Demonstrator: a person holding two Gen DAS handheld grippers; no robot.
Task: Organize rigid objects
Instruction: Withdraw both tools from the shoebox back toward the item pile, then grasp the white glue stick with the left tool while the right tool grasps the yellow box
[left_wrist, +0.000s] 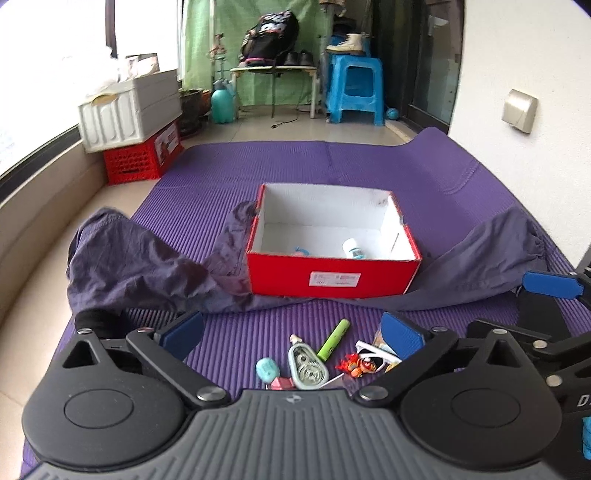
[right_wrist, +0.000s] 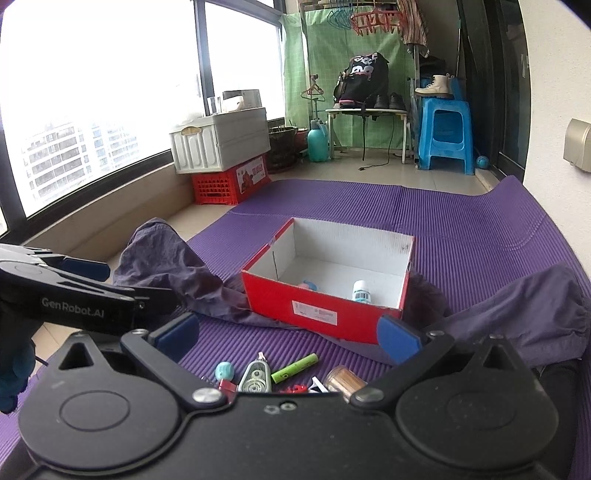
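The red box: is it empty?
No. The red box already holds a small white bottle and a pink and blue item on its white floor.

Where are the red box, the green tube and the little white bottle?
Red box (left_wrist: 334, 275): left wrist view, on its red front wall.
Green tube (left_wrist: 333, 340): left wrist view, mid-length, lying on the mat.
White bottle (right_wrist: 361, 291): right wrist view, on its body, inside the box.
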